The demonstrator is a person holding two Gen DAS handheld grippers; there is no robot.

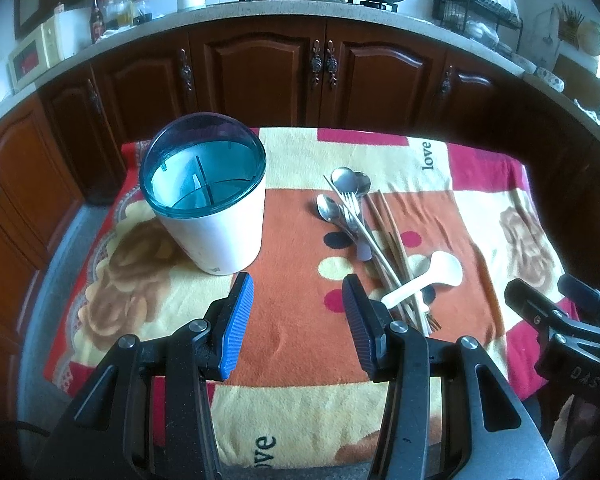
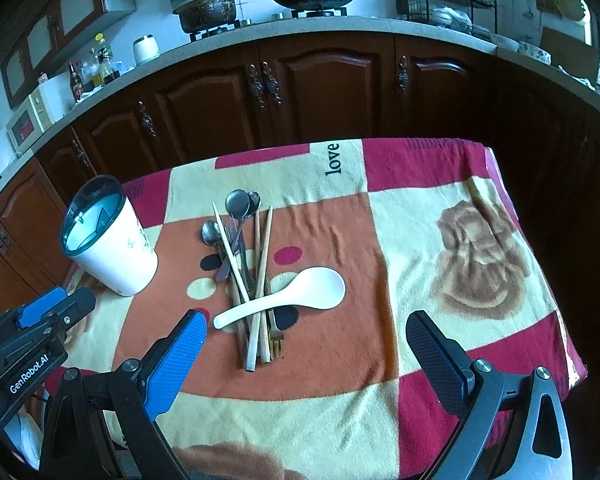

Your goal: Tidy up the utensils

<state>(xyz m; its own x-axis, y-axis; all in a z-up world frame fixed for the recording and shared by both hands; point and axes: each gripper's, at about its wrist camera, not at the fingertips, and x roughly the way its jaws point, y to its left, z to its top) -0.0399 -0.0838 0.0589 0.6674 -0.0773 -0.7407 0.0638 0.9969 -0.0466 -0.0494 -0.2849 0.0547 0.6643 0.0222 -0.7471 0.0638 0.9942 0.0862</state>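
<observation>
Standing upright at the left of the patterned blanket (image 2: 380,360), the white cylindrical holder with teal rim (image 2: 110,248) is apart from the pile of metal spoons, forks and wooden chopsticks (image 2: 244,264) at centre, where a white plastic ladle (image 2: 288,296) lies across the chopsticks. Left gripper (image 1: 298,320) and right gripper (image 2: 306,360) both hover near the table edge, jaws wide apart, holding nothing.

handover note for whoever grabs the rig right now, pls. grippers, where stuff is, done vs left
Left hand-held gripper: open, empty, above the blanket between holder and pile.
Right hand-held gripper: open, empty, just short of the pile's near end.
Utensil holder: white, teal-rimmed, upright on the blanket's left side; nothing visibly standing in it.
Utensil pile: mid-blanket, all loose. White spoon lies across the chopsticks; metal spoons and forks underneath.
Done: nothing yet.
Left: move every utensil into the holder. The white spoon is on top, so it probably goes first.
</observation>
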